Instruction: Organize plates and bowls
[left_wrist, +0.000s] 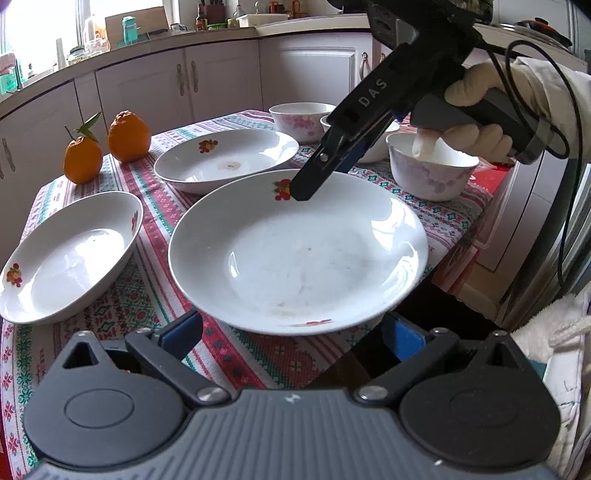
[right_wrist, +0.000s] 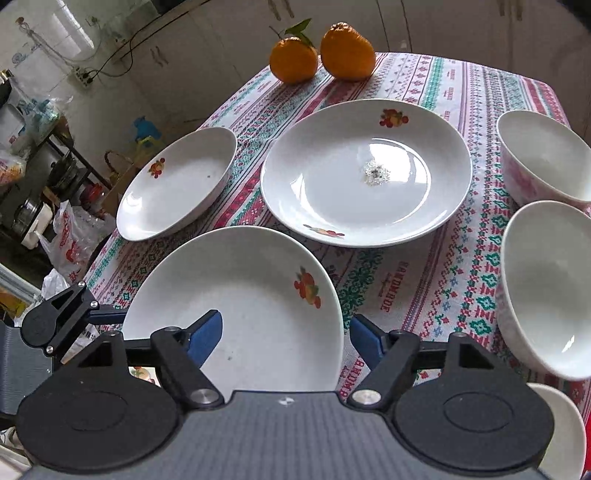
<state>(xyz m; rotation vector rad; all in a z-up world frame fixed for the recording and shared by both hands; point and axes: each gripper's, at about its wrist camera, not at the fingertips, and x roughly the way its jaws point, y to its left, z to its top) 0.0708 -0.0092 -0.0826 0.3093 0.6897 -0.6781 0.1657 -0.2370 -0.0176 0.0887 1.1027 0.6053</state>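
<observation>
Three white deep plates with fruit prints lie on the patterned tablecloth. The nearest plate sits at the table's front edge, in front of my open left gripper. My right gripper hovers over that plate's far rim; in its own view it is open and empty above the same plate. A second plate lies behind, a third at the left. Three white bowls with pink flowers stand at the right.
Two oranges sit at the table's far left corner. The table's front edge drops off right of my left gripper. White kitchen cabinets stand behind the table. Bags and clutter lie on the floor beside it.
</observation>
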